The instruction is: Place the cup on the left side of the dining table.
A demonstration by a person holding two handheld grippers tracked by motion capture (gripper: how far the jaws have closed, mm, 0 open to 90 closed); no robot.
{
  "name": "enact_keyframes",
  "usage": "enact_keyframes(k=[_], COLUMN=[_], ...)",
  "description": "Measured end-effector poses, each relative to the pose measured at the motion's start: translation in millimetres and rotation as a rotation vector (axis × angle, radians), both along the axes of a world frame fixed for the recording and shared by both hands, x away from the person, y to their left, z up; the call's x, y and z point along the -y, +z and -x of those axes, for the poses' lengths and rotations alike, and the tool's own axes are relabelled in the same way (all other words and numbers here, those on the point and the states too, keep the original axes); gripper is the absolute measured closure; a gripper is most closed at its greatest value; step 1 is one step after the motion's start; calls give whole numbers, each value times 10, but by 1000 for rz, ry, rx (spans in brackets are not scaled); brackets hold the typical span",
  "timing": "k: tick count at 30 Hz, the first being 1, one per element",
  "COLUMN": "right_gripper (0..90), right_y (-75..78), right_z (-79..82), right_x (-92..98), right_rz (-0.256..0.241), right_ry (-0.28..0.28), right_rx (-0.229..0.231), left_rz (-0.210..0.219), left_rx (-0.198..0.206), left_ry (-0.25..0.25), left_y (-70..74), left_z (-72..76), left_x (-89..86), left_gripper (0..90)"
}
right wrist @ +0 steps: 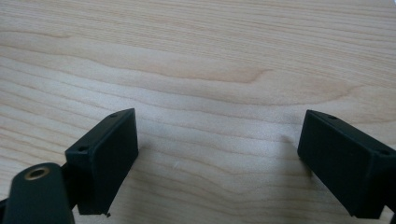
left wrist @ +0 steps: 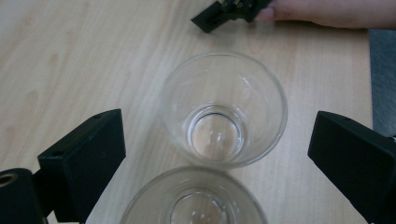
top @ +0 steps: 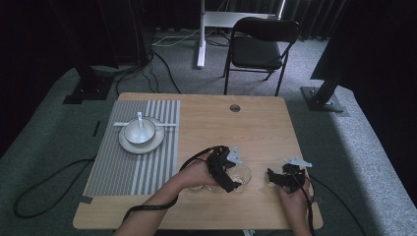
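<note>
Two clear glasses (left wrist: 224, 109) sit between the spread left claw (left wrist: 217, 154).

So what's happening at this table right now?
A person is working at a wooden table with a two-jaw gripper in each hand. The left gripper, jaws wide open, is over a row of clear glasses near the front edge; one glass sits between its jaws, not yet clamped. The right gripper waits open over bare wood. Further left, a bowl with a spoon rests on a plate on a striped mat.
</note>
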State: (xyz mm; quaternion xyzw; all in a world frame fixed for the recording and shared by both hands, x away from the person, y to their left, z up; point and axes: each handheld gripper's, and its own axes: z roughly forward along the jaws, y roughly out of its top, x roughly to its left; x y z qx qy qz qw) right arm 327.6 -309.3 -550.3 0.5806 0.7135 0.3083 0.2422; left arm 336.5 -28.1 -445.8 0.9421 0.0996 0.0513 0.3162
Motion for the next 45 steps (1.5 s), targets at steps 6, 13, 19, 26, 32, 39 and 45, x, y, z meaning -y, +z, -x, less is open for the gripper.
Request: enact_keyframes(k=[6,13,19,26,32,39,45], right_gripper=[117,118,118,117,118,117,117], right_y=[0,0,0,0,0,0,-1], right_z=[0,0,0,0,0,0,0], right_x=[0,0,-1,0,0,0,0], right_rz=[0,0,-1,0,0,0,0], right_ry=[0,0,-1,0,0,0,0], right_rx=[0,0,0,0,0,0,1], left_rz=[-52,-97,-140,-200,-243,-240,-233], left_rx=[6,5,2,3,14,2,0], left_ry=[-3,-22,-26,-10,5,5,8], left_y=[-52,-90,-114,-165,-202,-201,-192], left_z=[-4,7,-3,-16,-28,-39,-41], left_x=[136,264,358,448,477,481,492], left_gripper=[45,46,64,76,171,177,182])
